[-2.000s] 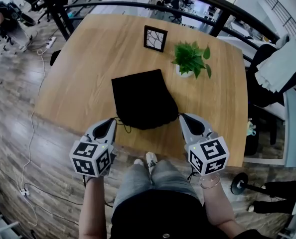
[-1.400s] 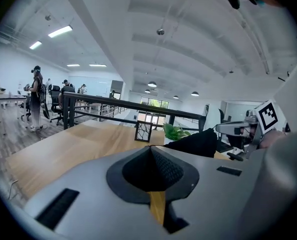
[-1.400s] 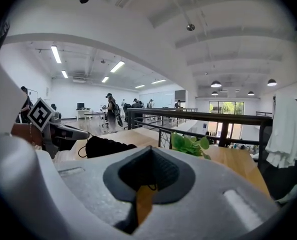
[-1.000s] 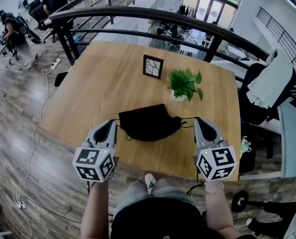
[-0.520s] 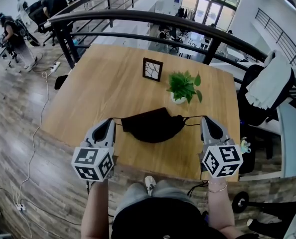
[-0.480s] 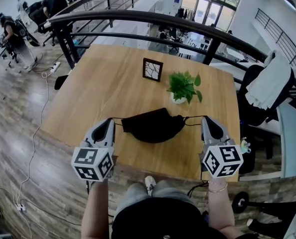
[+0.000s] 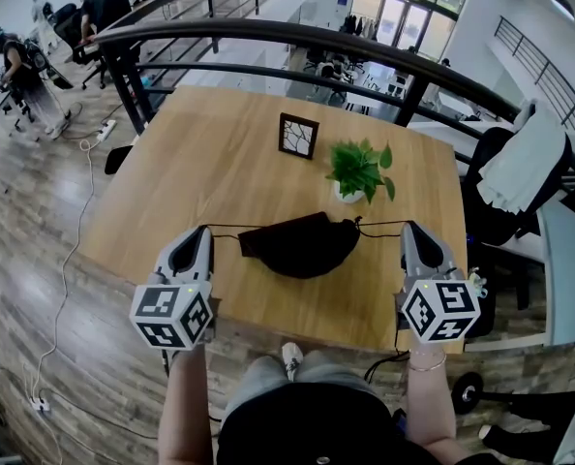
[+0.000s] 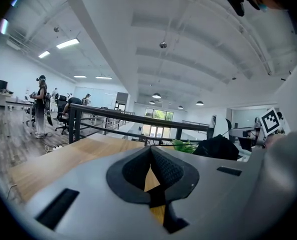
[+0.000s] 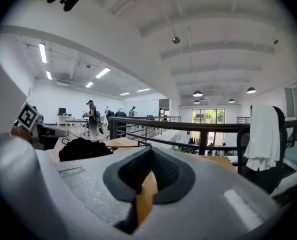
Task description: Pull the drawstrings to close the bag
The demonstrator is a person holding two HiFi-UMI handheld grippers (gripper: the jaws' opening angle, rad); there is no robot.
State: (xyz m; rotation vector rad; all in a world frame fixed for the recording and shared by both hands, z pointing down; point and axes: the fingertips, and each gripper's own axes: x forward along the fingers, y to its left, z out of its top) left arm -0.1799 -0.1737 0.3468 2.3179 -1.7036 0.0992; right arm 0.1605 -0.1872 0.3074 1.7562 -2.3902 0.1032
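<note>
The bag [image 7: 302, 247] sits bunched into a dark crescent over the near half of the table [image 7: 220, 153], its mouth gathered tight along the top. I can't tell whether it rests on the wood or hangs just clear. The left string [image 7: 222, 227] runs taut to nine o'clock and the right string [image 7: 382, 224] to three. That looks like the reason for the wide spread: opposite pulls cinch the mouth. The left gripper [image 7: 201, 232] has its jaws pinched together on its string, and the right gripper [image 7: 409, 229] does the same on the other. The closing looks nearly done. Room is good: bare wood out at nine, with the right gripper already near the table's three o'clock edge. The plant [image 7: 358, 166] stands close at the bag's one o'clock and the frame [image 7: 298, 136] at twelve, so pulling sideways rather than forward avoids both.
</note>
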